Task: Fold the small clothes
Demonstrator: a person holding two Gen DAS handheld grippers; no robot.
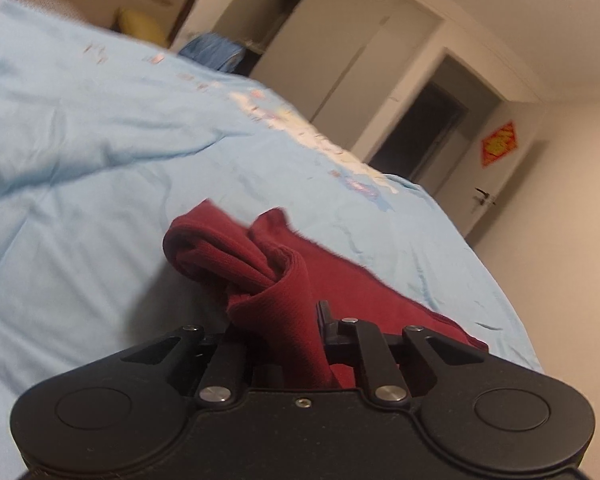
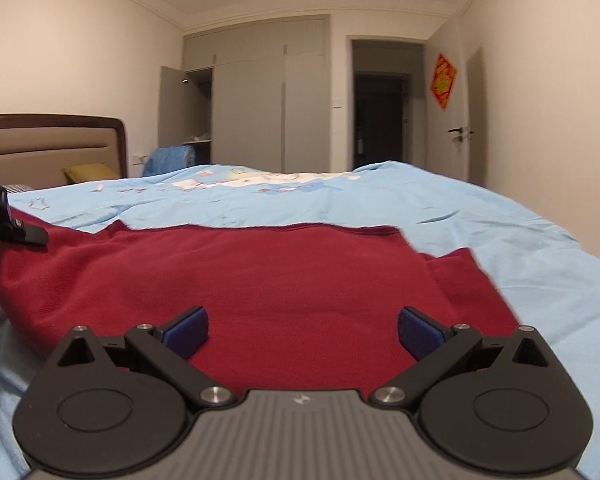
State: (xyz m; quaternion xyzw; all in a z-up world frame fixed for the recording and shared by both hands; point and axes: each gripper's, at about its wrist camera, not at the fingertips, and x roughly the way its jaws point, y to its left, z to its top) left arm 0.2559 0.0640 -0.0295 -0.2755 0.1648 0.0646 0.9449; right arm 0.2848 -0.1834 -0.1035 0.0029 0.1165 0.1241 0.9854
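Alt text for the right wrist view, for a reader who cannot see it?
The right gripper, jaws wide open, hovers low over a dark red garment spread on a light blue bedspread. The left gripper meets the garment's far left edge. Behind are a wardrobe and a dark doorway.

matt red knit garment (image 2: pixel 260 280), smooth cotton bedsheet (image 2: pixel 460 208)

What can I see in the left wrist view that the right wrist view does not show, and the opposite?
Only the left wrist view shows the left gripper shut on a bunched, rolled-up part of the dark red garment.

Only the right wrist view shows the right gripper open over the garment's flat, spread part, holding nothing, and the full far edge of the cloth.

Both show the light blue bedspread, the headboard, the grey wardrobe, and the red decoration on the door.
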